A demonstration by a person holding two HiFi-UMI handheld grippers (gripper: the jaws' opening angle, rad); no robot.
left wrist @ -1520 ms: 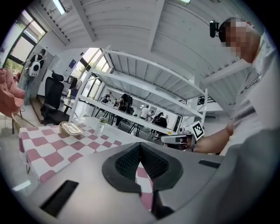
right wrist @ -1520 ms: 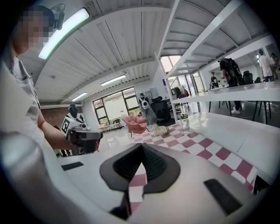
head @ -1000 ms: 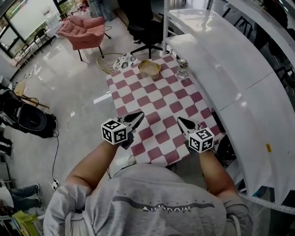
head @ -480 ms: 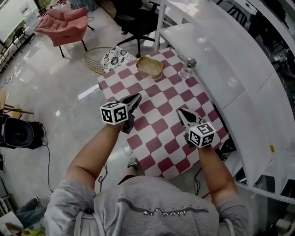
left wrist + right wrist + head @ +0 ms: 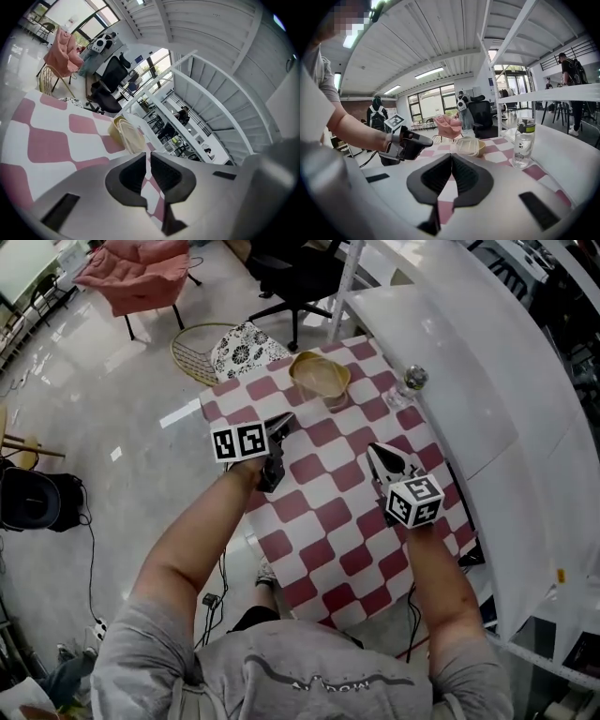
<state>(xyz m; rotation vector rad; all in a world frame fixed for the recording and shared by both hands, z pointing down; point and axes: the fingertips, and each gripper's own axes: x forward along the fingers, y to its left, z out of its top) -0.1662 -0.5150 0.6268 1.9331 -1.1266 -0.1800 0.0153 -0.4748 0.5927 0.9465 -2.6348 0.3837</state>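
Note:
A table with a red and white checked cloth (image 5: 328,512) lies below me. At its far end stand a tan lidded container (image 5: 319,374) and a clear water bottle (image 5: 410,381). My left gripper (image 5: 281,423) hovers over the table's left side, shut and holding nothing, pointing toward the container (image 5: 126,136). My right gripper (image 5: 373,449) hangs over the table's middle right, also shut and empty. In the right gripper view the container (image 5: 469,146) and the bottle (image 5: 523,143) stand ahead, and the left gripper (image 5: 410,143) shows at the left.
A white shelf rack (image 5: 487,362) runs along the table's right side. Beyond the far end are a pink armchair (image 5: 141,268), a black office chair (image 5: 300,268) and a wire stool with a patterned cushion (image 5: 242,345). A black bag (image 5: 28,502) sits on the floor at left.
The person has stepped closer to the table. Both grippers have moved forward over the cloth toward the container and bottle, jaws still shut.

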